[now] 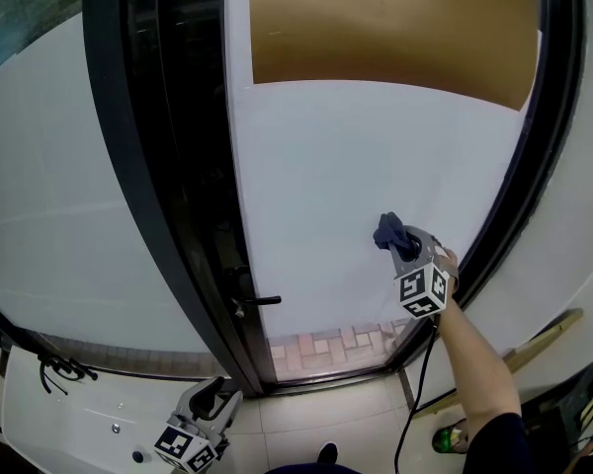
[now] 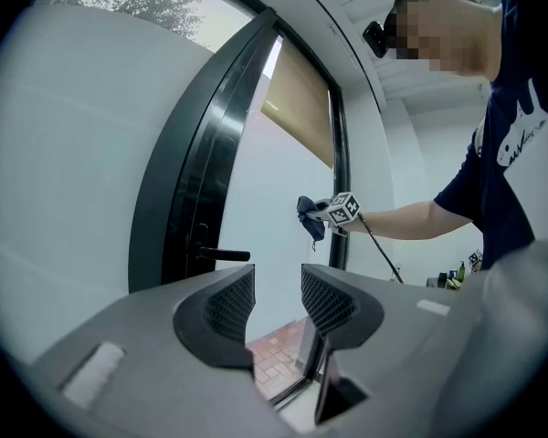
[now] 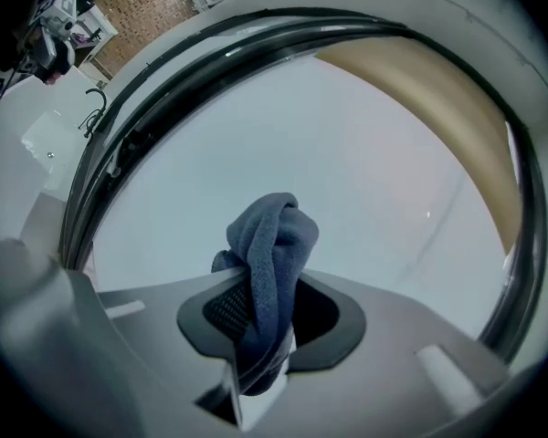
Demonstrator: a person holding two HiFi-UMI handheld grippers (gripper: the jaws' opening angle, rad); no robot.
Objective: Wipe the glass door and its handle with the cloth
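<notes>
Two grippers: R gripper [image 1: 400, 240] clamps blue cloth [image 3: 269, 245] mid-wad by glass door [image 1: 356, 166], soft, light, prob won't slip if pinched deep; L gripper [image 2: 278, 297] empty, jaws narrowly apart.

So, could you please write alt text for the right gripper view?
The right hand-held gripper is shut on a bunched dark blue cloth, held up before the pale glass door. The door's dark frame curves along the left and top.
</notes>
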